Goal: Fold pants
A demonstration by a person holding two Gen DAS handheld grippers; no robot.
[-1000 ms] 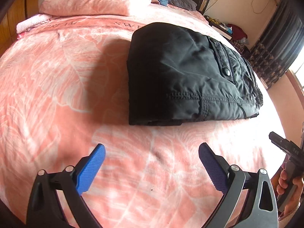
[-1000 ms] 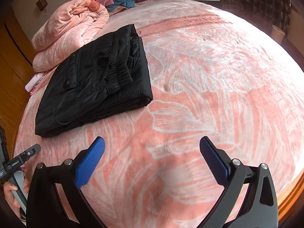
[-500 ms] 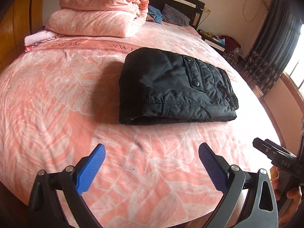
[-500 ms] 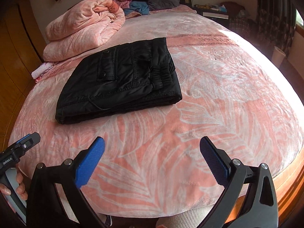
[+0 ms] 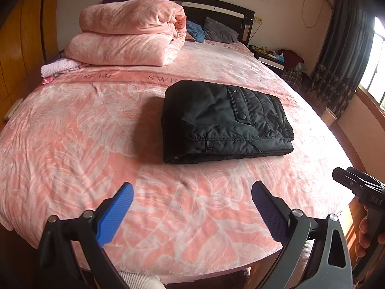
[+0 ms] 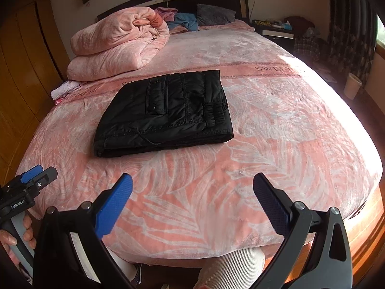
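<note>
The black pants (image 5: 223,122) lie folded into a compact rectangle in the middle of the pink bed (image 5: 72,130); they also show in the right wrist view (image 6: 166,113). My left gripper (image 5: 192,202) is open and empty, held back near the bed's front edge, well short of the pants. My right gripper (image 6: 192,200) is open and empty too, over the front edge. The right gripper also shows at the right edge of the left wrist view (image 5: 358,187), and the left gripper at the left edge of the right wrist view (image 6: 26,183).
A folded pink quilt (image 5: 130,38) is stacked at the back left by the headboard, with a small white cloth (image 5: 57,68) beside it. Pillows and clothes lie at the head. A nightstand (image 5: 272,57) and curtains stand to the right, a wooden wardrobe (image 6: 16,77) to the left.
Both grippers have drawn back and up from the bed, so the folded pants look smaller and farther away. The pants have not moved. Both grippers stayed open.
</note>
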